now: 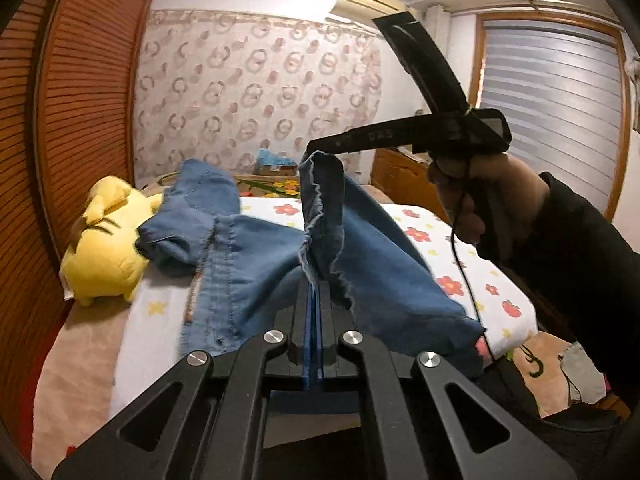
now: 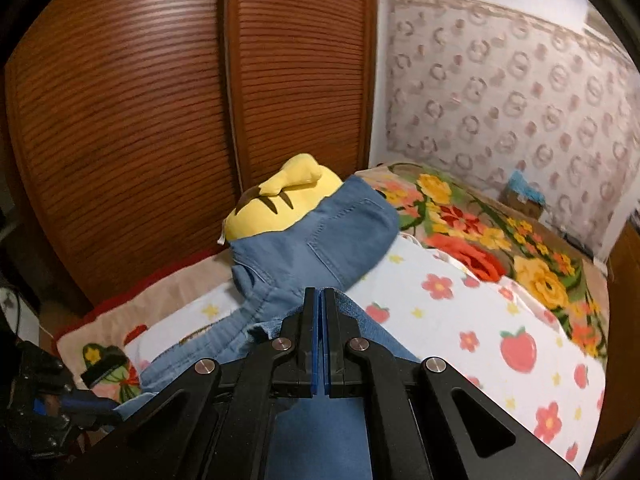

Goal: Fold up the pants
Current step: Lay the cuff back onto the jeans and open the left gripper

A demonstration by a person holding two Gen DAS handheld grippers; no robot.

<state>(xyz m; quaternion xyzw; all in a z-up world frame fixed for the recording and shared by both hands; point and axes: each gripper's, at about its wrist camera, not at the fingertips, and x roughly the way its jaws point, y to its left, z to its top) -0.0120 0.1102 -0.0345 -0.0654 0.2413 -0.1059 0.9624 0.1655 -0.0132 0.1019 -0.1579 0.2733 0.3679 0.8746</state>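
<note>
One pair of blue denim pants is in play, and two claws hold it. The left claw is pressed together on a frayed edge of the denim, a strip of cloth running down between its fingers. The right claw pinches a raised fold of the same pants and lifts it clear of the bed; in its own camera, the right claw shows pads closed with denim bunched round them, though the cloth between them is hard to make out.

The rest of the pants lies across the white flowered sheet, the seat with its pocket draped onto one yellow plush toy near the wooden slatted doors. The toy's lower half is hidden under the denim. The person's right hand grips the handle, its sleeve cut off at the edge of the picture.

Beyond the sheet lies a bright floral blanket, then a small box, probably cardboard, by the patterned curtain. An air conditioner hangs high, beside a shuttered window.
</note>
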